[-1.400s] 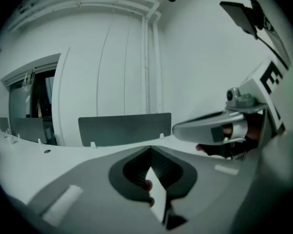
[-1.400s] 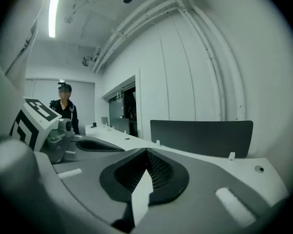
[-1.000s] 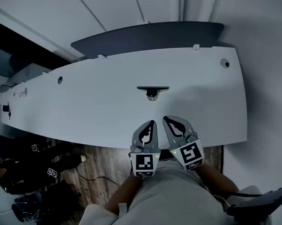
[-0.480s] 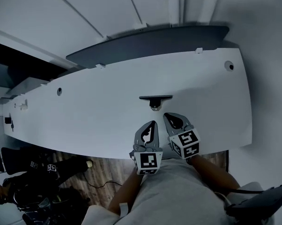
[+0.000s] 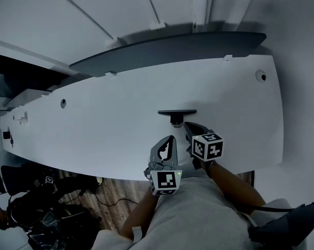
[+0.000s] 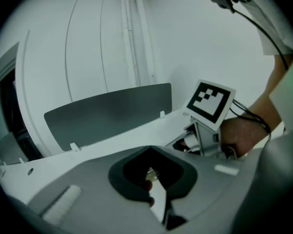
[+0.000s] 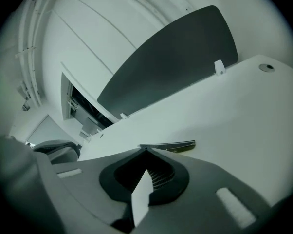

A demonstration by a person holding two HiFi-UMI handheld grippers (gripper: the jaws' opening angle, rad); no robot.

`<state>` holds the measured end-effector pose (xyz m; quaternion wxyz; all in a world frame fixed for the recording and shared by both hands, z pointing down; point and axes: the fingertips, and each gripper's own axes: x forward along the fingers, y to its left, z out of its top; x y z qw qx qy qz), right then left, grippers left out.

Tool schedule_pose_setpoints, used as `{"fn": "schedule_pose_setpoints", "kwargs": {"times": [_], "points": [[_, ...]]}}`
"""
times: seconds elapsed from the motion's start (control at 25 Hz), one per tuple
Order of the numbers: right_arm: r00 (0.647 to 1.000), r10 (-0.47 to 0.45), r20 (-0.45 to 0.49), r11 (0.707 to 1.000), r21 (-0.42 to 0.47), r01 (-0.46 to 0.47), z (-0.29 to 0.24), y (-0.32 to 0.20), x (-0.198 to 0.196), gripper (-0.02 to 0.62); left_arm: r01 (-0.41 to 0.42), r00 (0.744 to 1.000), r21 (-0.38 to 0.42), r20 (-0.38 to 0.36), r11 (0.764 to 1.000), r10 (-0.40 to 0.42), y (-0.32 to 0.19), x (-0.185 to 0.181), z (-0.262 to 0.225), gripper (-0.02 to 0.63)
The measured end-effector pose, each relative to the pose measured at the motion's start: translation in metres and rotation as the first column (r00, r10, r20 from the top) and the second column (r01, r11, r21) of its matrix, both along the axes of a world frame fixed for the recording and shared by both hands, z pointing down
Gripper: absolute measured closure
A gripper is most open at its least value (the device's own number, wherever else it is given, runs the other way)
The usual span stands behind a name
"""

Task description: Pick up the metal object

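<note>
Both sets of fingers are pressed together and empty, on the left gripper (image 5: 170, 139) and the right gripper (image 5: 190, 127). Just beyond the right one's tips, the metal object (image 5: 177, 112) lies on the white counter (image 5: 94, 119). It looks thin, stiff, probably light and slick; gripping across its narrow middle seems best.

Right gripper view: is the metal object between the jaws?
No, the right gripper is shut and empty; the metal object lies on the table.

White desk (image 5: 94, 129) ran wide, a dark screen panel (image 5: 162, 51) along its far edge; wood floor (image 5: 115, 191) below, dark gear (image 5: 32, 212), possibly bags, lower left.
</note>
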<state>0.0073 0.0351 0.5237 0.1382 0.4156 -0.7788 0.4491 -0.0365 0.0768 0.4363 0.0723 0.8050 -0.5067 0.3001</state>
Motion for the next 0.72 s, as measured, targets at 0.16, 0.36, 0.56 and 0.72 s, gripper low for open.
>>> {"fn": "schedule_pose_setpoints", "kwargs": {"times": [0.16, 0.36, 0.56, 0.72], "points": [[0.995, 0.014, -0.101, 0.998, -0.058, -0.020, 0.021, -0.003, 0.003, 0.594, -0.003, 1.000, -0.021, -0.016, 1.000, 0.002, -0.006, 0.003, 0.011, 0.606], [0.991, 0.077, -0.111, 0.989, -0.114, -0.090, 0.032, -0.016, 0.007, 0.593, -0.010, 0.999, -0.037, -0.032, 0.999, 0.009, -0.019, 0.005, 0.016, 0.606], [0.989, 0.137, -0.059, 0.973, -0.177, -0.146, 0.046, -0.022, 0.004, 0.526, -0.007, 1.000, -0.033, -0.013, 0.999, 0.007, -0.034, -0.002, 0.025, 0.606], [0.978, 0.206, -0.013, 0.946, -0.255, -0.202, 0.059, -0.024, 0.004, 0.529, -0.010, 1.000, -0.037, -0.013, 0.999, 0.009, -0.043, -0.003, 0.030, 0.606]]}}
